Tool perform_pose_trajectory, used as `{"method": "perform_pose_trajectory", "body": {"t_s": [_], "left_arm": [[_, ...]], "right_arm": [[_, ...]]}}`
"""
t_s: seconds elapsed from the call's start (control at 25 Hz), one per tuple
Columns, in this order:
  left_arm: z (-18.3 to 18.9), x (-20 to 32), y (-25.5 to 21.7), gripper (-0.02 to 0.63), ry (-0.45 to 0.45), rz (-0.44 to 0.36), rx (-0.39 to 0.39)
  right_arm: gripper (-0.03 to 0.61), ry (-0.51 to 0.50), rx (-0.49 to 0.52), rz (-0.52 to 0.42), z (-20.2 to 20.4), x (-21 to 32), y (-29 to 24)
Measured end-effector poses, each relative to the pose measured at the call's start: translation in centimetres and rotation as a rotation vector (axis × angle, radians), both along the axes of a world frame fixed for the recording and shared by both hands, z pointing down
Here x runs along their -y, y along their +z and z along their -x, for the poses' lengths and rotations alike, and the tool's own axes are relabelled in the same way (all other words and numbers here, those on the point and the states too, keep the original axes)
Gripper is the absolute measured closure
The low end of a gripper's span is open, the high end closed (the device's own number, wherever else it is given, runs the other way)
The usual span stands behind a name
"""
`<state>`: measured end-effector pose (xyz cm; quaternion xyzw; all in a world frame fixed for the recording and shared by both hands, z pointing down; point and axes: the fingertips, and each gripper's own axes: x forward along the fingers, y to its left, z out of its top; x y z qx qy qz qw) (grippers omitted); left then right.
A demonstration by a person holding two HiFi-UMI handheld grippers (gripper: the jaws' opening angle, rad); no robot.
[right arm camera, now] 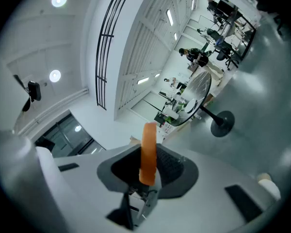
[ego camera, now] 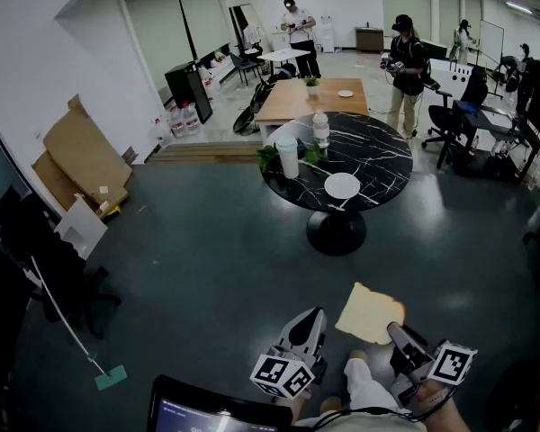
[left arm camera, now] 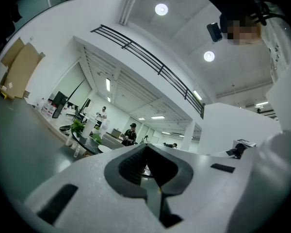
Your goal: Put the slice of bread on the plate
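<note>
The left gripper [ego camera: 309,322] is held low over the dark floor [ego camera: 189,250], its fingers clenched on nothing. Well ahead, the white plate [ego camera: 342,185] sits on the round black tabletop [ego camera: 382,156]. The slice of bread [ego camera: 370,313] is well apart from the plate, its near edge grasped by the fingers of the right gripper [ego camera: 398,333].

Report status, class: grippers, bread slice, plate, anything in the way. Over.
Left gripper shut, empty. Right gripper shut on bread slice. Plate bare on black table ahead; cup, bottle behind it, none blocking.
</note>
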<state>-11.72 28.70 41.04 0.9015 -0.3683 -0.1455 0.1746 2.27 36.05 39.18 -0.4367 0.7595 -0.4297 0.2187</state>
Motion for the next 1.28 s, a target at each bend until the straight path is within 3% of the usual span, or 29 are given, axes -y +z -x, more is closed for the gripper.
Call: {"method": "perform_pose_trajectory", "body": {"t_s": [0.2, 1.28], "left_arm": [[0.3, 3.1, 0.1, 0.607, -0.031, 0.004, 0.003], [-6.2, 22.8, -0.2, 0.607, -0.146, 0.005, 0.029]], "right_arm": [[0.491, -0.016, 0.005, -0.002, -0.2, 3.3, 0.1], [0.491, -0.137, 0.033, 0.022, -7.2, 24.6, 1.2]]}}
